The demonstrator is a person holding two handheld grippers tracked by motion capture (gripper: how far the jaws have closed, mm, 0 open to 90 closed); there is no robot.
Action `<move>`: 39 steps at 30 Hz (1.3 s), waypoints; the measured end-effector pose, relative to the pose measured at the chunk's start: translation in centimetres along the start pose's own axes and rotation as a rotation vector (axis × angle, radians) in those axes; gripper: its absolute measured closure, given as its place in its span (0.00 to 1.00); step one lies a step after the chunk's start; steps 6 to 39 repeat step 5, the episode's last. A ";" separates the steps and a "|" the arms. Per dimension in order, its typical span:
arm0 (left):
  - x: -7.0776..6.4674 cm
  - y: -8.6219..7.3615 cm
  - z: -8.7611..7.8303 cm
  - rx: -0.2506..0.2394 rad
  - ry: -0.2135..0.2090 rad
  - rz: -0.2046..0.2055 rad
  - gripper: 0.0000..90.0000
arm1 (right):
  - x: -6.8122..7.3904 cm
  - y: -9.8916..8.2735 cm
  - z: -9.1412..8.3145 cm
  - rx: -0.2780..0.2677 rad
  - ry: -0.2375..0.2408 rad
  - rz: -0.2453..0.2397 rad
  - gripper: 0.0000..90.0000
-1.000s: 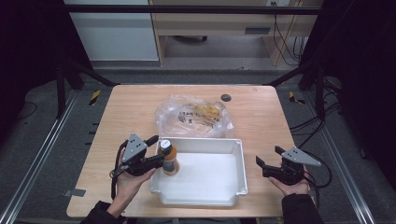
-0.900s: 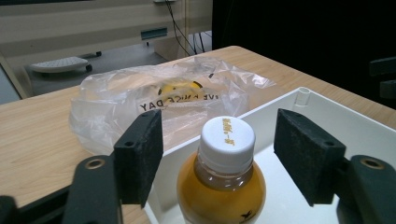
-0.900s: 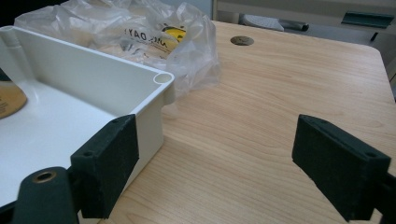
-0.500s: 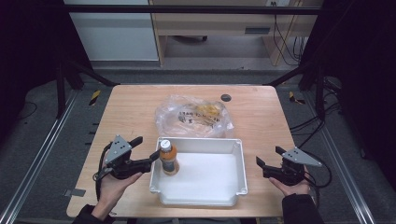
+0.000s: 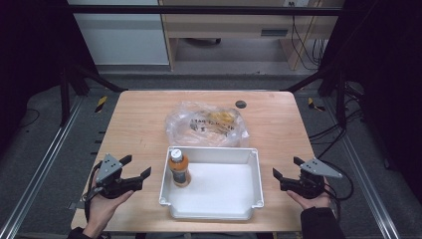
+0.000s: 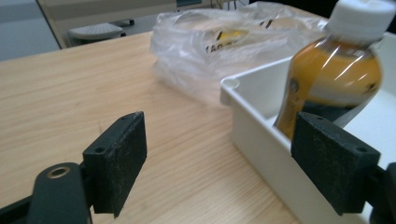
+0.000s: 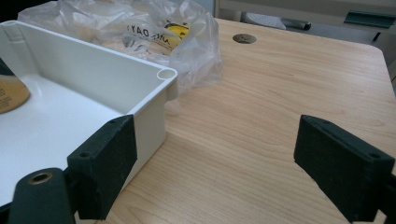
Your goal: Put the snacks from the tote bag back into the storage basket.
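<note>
A: Where is the bottle (image 5: 179, 168) sitting?
B: Upright in the white tray's (image 5: 254, 164) far left corner, near the bench's front edge.
A: And the grippers?
B: Left gripper (image 5: 130, 175) and right gripper (image 5: 278, 177) are gaping, released, flanking the tray. The plastic bag (image 5: 206, 123) is waiting behind.

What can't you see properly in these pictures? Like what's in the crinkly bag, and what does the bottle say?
- Plastic bag: high view too small, and the crumpled film blurs it in the gripper views; yellow shapes and broken lettering, contents unclear.
- Bottle label: blurred and partly behind a jaw in the left gripper view; too small from above.
- Bottle in the right gripper view: cut off by the left edge.
- White tray: its near wall hides part of the floor.
</note>
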State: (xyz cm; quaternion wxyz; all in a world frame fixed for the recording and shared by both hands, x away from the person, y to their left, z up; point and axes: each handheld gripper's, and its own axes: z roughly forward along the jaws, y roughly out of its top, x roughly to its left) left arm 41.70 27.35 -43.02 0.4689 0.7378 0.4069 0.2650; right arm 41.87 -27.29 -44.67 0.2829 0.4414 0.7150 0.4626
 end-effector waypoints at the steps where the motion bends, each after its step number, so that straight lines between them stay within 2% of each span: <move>1: 0.2 -0.4 0.0 0.006 0.008 -0.005 0.20 | 0.0 0.0 0.0 0.000 0.000 0.000 0.15; 4: 0.8 -1.1 0.3 0.025 0.036 0.001 0.20 | 0.0 0.0 -0.1 0.000 0.002 0.000 0.15; 5: 0.9 -1.3 0.4 0.030 0.035 -0.010 0.20 | 0.0 0.0 -0.1 -0.001 0.003 -0.003 0.15; 39: 0.9 -1.3 0.4 0.030 0.035 -0.010 0.20 | 0.0 0.0 -0.1 -0.001 0.003 -0.003 0.15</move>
